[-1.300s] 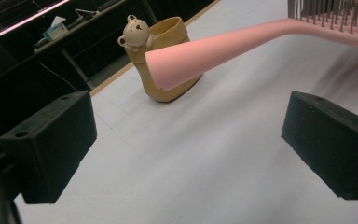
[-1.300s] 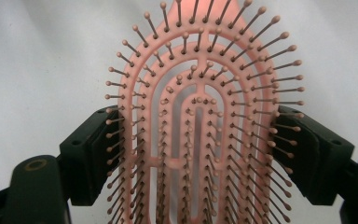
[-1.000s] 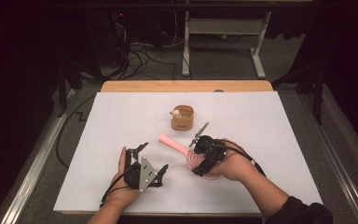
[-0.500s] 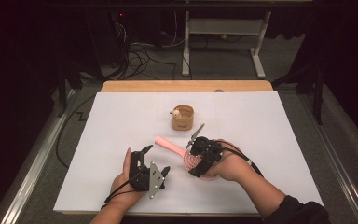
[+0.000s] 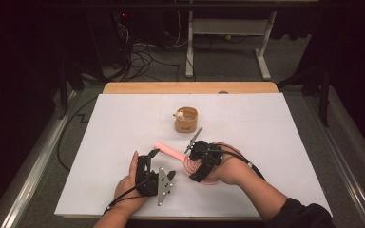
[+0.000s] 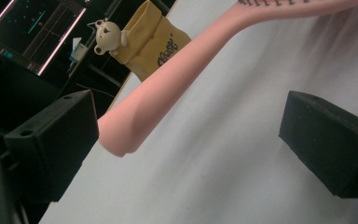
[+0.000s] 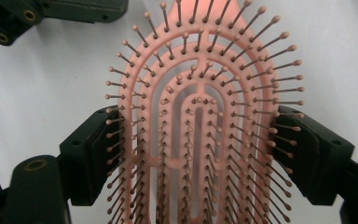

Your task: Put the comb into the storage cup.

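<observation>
High view is showing the pink brush (image 5: pixel 178 156) lying at the near middle of the white table (image 5: pixel 266 123), its handle pointing left and away from you, its bristled head under your right gripper (image 5: pixel 204 164). You are gripping the head of that brush with the right gripper: in the right gripper view the bristles (image 7: pixel 200 140) are facing the camera, and the two black jaws are pressing against the left and right edges of the head, with the table showing white through the slots. You are holding your left gripper (image 5: pixel 152 159) just beside the handle's end, its jaws standing wide apart and closing on nothing. In the left gripper view the brush's handle (image 6: pixel 168 88) is running from upper right down to a rounded end near the left jaw; whether that end is touching the jaw is not something I can tell. Beyond the brush, toward the far side of the table, a small tan cup (image 5: pixel 186 120) is standing upright, well apart from both grippers, with a little pale bear figure (image 6: pixel 106 35) perched at its rim. A wooden strip (image 5: pixel 190 88) is lining the table's far edge.
</observation>
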`<state>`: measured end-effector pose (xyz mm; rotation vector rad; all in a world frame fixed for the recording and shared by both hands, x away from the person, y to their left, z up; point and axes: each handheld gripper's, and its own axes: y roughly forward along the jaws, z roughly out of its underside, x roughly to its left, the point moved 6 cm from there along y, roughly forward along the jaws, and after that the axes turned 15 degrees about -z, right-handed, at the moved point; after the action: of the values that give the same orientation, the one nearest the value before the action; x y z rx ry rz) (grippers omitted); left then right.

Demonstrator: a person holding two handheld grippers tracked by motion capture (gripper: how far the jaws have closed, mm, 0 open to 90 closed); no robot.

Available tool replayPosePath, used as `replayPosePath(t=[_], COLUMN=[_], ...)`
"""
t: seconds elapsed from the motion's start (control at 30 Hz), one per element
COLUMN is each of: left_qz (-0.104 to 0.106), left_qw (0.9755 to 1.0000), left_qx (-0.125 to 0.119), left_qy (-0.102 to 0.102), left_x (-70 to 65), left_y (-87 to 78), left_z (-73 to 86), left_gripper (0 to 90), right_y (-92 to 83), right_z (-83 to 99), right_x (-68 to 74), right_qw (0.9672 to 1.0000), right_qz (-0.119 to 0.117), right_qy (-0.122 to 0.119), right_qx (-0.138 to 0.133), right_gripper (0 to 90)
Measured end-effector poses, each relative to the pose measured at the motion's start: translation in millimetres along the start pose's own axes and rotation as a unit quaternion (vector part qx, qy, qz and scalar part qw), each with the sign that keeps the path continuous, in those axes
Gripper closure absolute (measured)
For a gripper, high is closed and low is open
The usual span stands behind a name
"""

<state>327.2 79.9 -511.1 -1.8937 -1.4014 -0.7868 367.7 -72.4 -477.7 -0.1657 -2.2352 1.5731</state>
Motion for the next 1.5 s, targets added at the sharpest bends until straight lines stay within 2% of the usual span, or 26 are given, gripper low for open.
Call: replayPosePath(t=[0.27,0.57,0.8,0.93,1.0,1.3,1.43,1.5], left_qz=[0.005,0.013,0.020,0.028,0.026,0.019,0.011,0.012], left_qw=[1.0000,0.9997,0.9997,0.9995,0.9996,0.9998,0.9998,0.9998], left_qx=[-0.004,-0.006,-0.001,0.002,0.000,-0.001,-0.010,-0.013], left_qy=[0.003,0.019,0.017,0.014,0.013,0.010,0.016,0.012], left_x=[-2.7,-9.9,-10.2,-10.2,-9.4,-6.7,-6.0,-7.3], left_y=[0.7,3.8,6.1,6.8,6.7,7.2,6.2,6.3], left_z=[-3.4,-7.1,-7.4,-6.3,-6.7,-7.4,-8.8,-9.6], left_gripper=[5.6,5.8,6.0,12.4,15.0,15.6,18.1,20.1], right_y=[2.3,4.0,5.8,6.3,6.5,4.5,4.3,4.8], right_z=[-7.2,-13.6,-18.5,-19.4,-19.3,-18.4,-18.4,-18.4], right_x=[4.4,7.1,9.1,9.8,9.7,9.3,9.4,9.9], right_qw=[0.9999,0.9998,0.9996,0.9996,0.9996,0.9997,0.9997,0.9997], right_qz=[-0.007,-0.012,-0.011,-0.012,-0.011,-0.009,-0.007,-0.006], right_qy=[-0.006,-0.008,-0.010,-0.009,-0.011,-0.008,-0.007,-0.002], right_qx=[0.009,0.016,0.022,0.023,0.024,0.021,0.023,0.025], right_gripper=[20.3,20.3,20.3,20.2,20.2,20.2,20.2,20.2])
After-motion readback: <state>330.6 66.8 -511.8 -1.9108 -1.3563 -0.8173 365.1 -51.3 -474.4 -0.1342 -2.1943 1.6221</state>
